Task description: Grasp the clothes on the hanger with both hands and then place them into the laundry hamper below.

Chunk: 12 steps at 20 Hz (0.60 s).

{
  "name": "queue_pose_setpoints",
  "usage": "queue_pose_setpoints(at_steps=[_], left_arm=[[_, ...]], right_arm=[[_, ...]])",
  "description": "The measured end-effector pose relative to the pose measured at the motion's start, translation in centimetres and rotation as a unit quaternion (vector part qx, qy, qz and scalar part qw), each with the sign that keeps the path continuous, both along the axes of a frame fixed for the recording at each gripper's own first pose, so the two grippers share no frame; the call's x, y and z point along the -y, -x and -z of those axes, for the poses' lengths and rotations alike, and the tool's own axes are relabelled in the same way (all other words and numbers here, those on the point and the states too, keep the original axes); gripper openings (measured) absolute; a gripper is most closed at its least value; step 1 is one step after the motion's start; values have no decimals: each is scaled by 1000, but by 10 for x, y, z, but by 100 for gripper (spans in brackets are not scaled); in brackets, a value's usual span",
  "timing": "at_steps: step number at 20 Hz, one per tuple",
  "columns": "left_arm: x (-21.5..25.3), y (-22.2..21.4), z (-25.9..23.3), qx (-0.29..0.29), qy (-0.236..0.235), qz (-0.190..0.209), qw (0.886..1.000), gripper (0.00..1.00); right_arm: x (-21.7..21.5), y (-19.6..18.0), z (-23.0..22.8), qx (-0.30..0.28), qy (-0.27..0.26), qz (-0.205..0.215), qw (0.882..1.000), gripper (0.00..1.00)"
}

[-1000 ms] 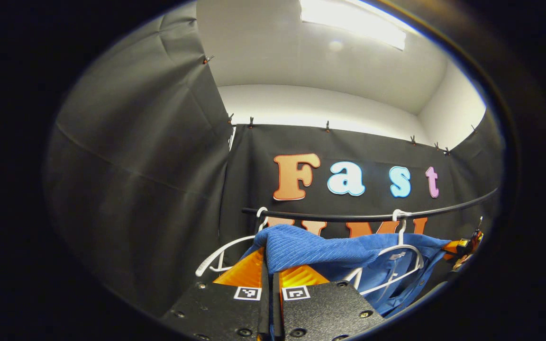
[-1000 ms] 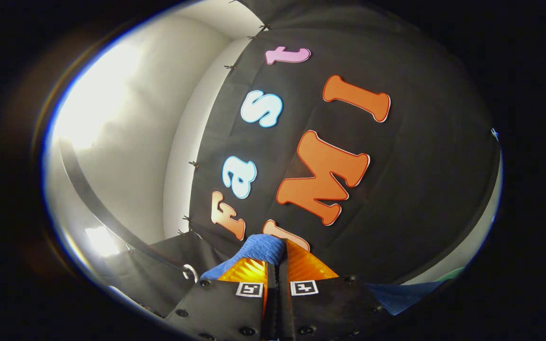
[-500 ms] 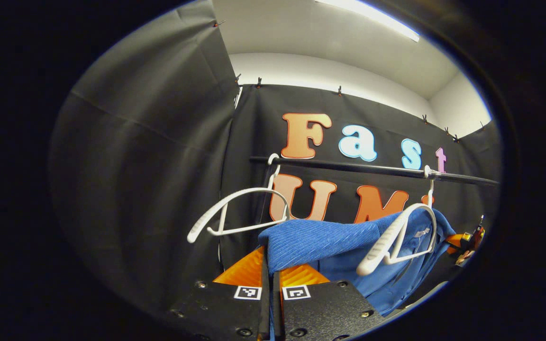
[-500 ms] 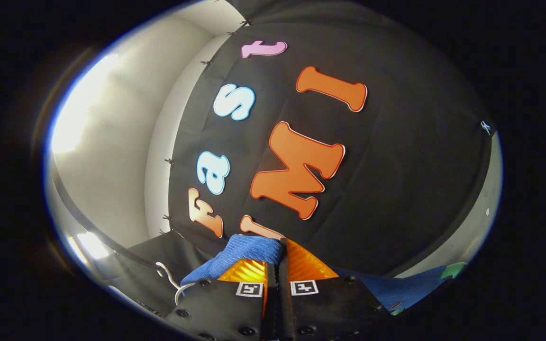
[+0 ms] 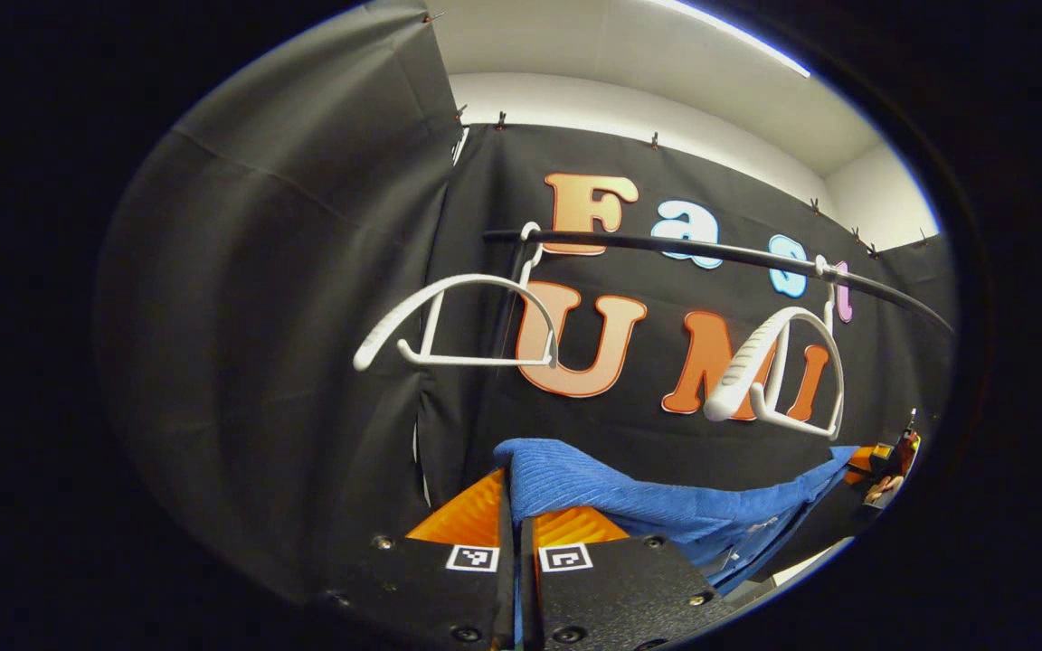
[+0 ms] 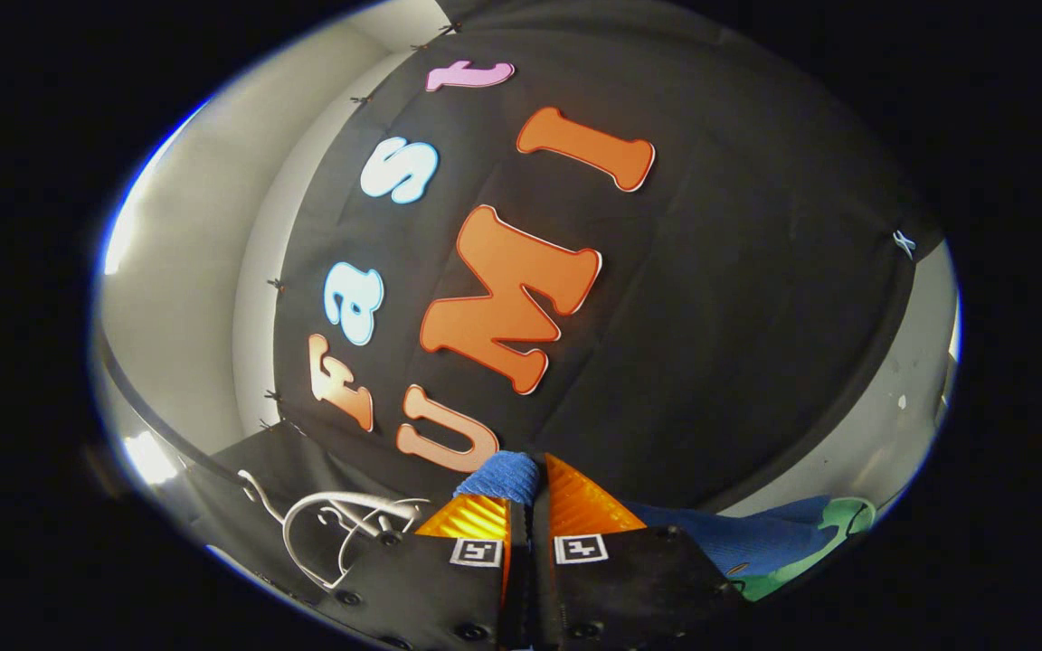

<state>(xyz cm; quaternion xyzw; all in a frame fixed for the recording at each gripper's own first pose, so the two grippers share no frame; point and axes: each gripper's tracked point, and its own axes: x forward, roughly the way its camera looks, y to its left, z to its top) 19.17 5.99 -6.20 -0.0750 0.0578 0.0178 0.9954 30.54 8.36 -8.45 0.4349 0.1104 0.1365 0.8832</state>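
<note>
Below the black rail (image 5: pixel 711 256), the blue garment (image 5: pixel 657 502) hangs clear of both white hangers (image 5: pixel 453 321), stretched between the two grippers. Left gripper (image 5: pixel 516 506): orange fingers closed tight on one garment edge. Right gripper (image 6: pixel 525 506): fingers likewise pinched on a blue fold, green hamper (image 6: pixel 833 533) at lower right

Bright ceiling glare, strong fisheye distortion
</note>
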Motion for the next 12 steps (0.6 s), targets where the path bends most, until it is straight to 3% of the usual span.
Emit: queue_pose_setpoints(at_steps=[7,12], left_arm=[[14,19,16,-7,7,10,1000,3],[38,30,28,-6,16,20,1000,1]], right_arm=[[-5,33,18,-17,35,-23,999,8],[-3,56,35,-26,76,-12,997,8]])
